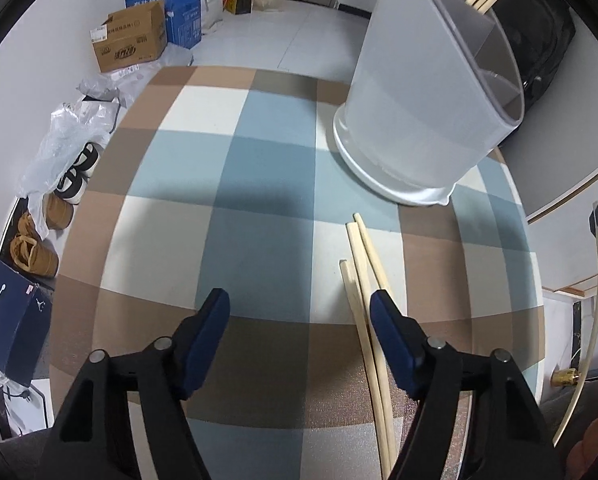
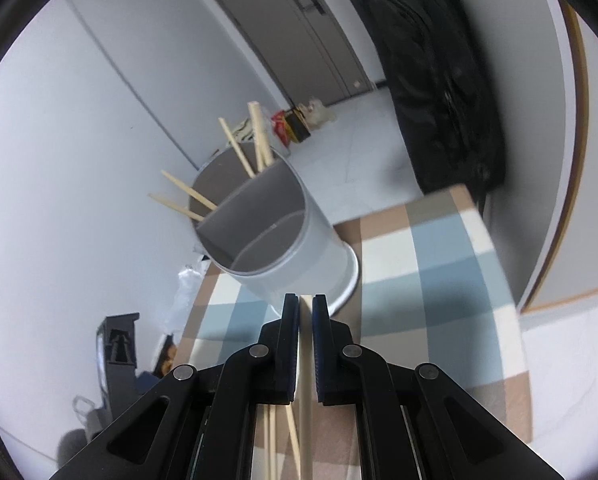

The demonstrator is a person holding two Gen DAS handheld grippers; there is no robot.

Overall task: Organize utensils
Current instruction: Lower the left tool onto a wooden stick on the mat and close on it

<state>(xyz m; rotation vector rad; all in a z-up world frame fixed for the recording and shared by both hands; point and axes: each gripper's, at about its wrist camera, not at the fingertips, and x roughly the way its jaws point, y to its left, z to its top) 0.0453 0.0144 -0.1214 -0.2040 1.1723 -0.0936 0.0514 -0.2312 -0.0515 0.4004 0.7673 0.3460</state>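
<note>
Right tool pinches one chopstick near the holder; left tool gapes empty; a skewed entry could tip it.

White walls, pale tiled floor, grey door.

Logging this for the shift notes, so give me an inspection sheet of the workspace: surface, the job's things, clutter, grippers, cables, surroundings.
Surface: checked tablecloth in blue, brown and white covers the table.
Job's things: divided grey utensil holder stands on a white base, chopsticks in its far compartments; three loose chopsticks lie on the cloth.
Clutter: nothing seen on the table.
Grippers: left gripper open over the cloth, one finger on the loose chopsticks; right gripper shut on a chopstick.
Cables: pale cord hangs beside the table.
Surroundings: cardboard boxes, shoes and a plastic bag on the floor; black bag; grey door.
</note>
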